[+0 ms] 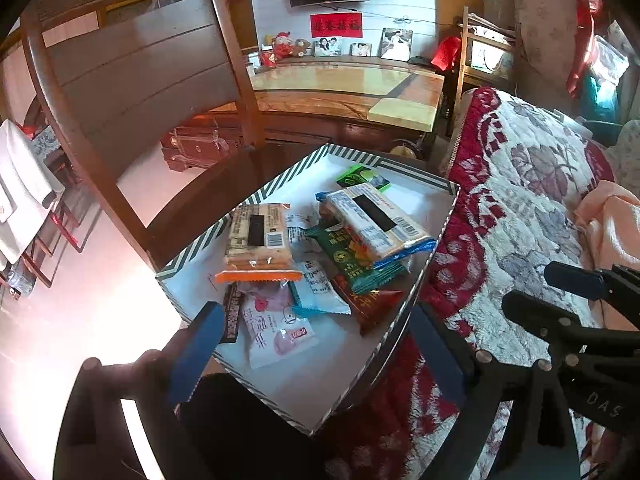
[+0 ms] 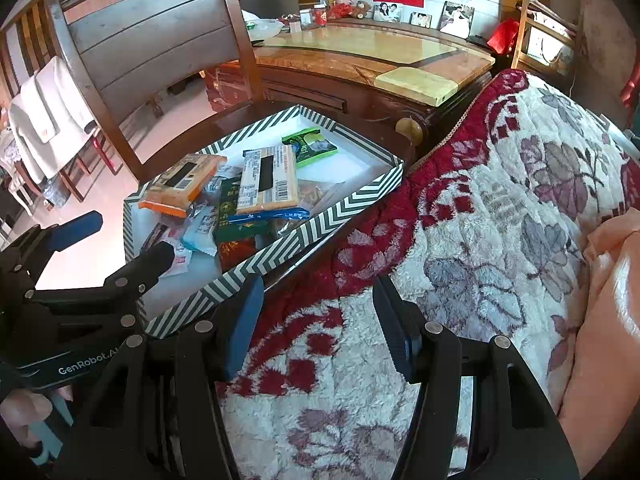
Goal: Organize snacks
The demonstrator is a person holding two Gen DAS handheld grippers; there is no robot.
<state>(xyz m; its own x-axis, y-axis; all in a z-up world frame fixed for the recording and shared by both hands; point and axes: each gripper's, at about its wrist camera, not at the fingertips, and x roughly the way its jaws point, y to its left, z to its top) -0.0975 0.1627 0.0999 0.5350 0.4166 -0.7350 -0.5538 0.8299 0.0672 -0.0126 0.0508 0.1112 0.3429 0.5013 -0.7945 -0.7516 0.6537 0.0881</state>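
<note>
We see the snacks piled in a shallow white cardboard box w/ green-and-white striped rim (image 1: 416, 316), which sits on a dark wooden chair seat (image 1: 224, 184), just beside a red-and-white floral fleece blanket (image 1: 532, 184).

In the box: an orange-ended cracker pack (image 1: 258, 242) lies left, a blue-ended cracker pack (image 1: 374, 226) lies across a dark green foil packet (image 1: 352, 260), and a bright green wrapper (image 1: 362, 178) sits alone nr the far corner. A pink-and-white pouch (image 1: 276, 332) and a red foil packet (image 1: 374, 308) lie at the near end.

Our left gripper (image 1: 316, 344) hovers over the box's near end, jaws wide, nothing btwn them. Our right gripper (image 2: 316, 328) hangs over the blanket, just beside the box's striped wall, jaws abt half apart & empty.
</note>
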